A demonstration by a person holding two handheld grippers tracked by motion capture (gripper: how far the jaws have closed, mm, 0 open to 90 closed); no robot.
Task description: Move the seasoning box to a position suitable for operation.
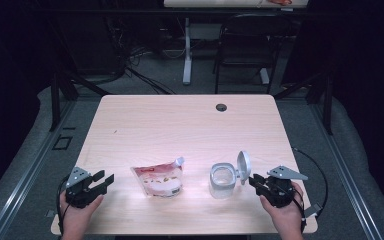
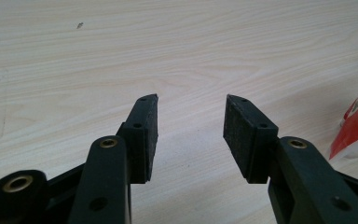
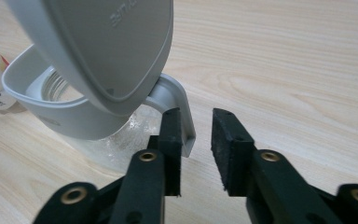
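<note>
We judge lid-opening step done: jar (image 1: 223,181) at table (image 1: 180,120) front right, lid (image 1: 243,165) up. Right gripper (image 1: 254,181) beside hinge, jaws parted, empty. Left gripper (image 1: 106,178) open, idle. Next: grab pouch (image 1: 159,178), aim spout at jar.

Colours on my table: pale wood, black grippers, red-and-white pouch, grey-lidded clear jar.

The table (image 1: 180,120) is light beige wood with fine wavy grain and one small dark round hole (image 1: 221,107) near its far edge. My left gripper (image 1: 105,178) and my right gripper (image 1: 254,181) are matt black, with brass-coloured rivets at the joints and a grey plate on top of each. The pouch (image 1: 160,178) is white with a red band, a beige-speckled printed panel and a black barcode on white. The jar (image 1: 222,181) is clear, with a light grey collar; its lid (image 1: 243,163) is the same light grey. Floor beyond is grey carpet.
</note>
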